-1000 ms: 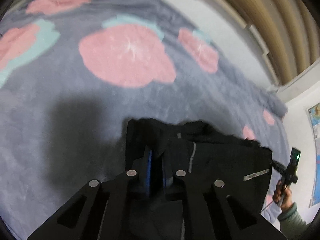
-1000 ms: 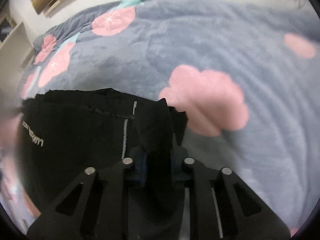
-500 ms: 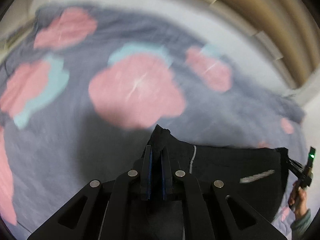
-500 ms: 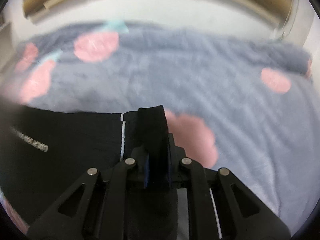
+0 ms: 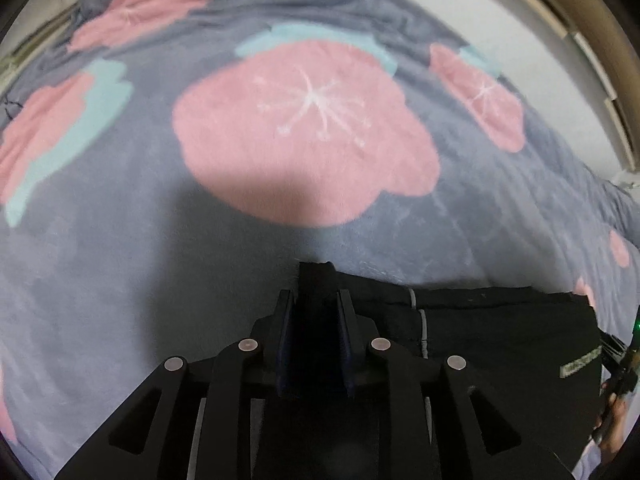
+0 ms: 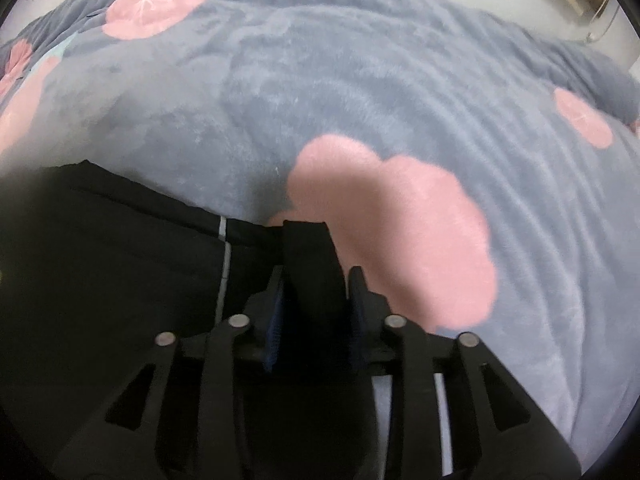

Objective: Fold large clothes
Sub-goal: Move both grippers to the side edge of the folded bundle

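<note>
One black garment (image 5: 500,344) present, spread over the grey flowered blanket (image 5: 120,280) on the bed. Left claw (image 5: 316,300) clamped on one corner of its far edge; right claw (image 6: 314,280) clamped on the opposite corner. Edge held taut between both, presumably to carry it over evenly for a fold. Two claws, one garment counted.

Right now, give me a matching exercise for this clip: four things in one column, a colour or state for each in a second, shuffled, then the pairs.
1. left gripper
2. black garment
3. blanket
4. large flower print

A. grey, fleecy
B. pink, with white lines at its centre
C. stretched between both grippers
D. shut on a fabric corner

Pairs: 1-D, 2-C, 3-A, 4-B
</note>
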Demonstrator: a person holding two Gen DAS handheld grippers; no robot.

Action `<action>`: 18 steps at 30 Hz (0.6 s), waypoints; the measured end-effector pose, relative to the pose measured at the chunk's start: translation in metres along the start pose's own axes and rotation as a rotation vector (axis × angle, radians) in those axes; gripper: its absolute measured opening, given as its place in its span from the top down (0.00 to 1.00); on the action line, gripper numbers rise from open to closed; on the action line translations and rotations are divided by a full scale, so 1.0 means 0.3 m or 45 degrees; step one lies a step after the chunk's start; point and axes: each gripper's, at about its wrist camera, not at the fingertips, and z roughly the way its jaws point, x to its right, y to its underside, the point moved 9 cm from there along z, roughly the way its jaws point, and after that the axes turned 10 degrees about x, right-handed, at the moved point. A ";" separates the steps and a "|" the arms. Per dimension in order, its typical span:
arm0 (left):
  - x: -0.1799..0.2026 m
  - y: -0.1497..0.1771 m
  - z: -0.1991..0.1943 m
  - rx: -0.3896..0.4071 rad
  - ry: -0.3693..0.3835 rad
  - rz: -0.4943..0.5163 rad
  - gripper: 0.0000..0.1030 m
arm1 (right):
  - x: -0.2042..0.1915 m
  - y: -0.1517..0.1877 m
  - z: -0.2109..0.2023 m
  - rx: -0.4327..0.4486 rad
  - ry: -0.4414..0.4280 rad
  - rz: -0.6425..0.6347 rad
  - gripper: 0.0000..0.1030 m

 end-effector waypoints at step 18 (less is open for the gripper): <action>0.331 0.441 -0.501 0.117 0.176 0.244 0.78 | -0.380 0.291 -0.491 0.037 -0.359 -0.076 0.40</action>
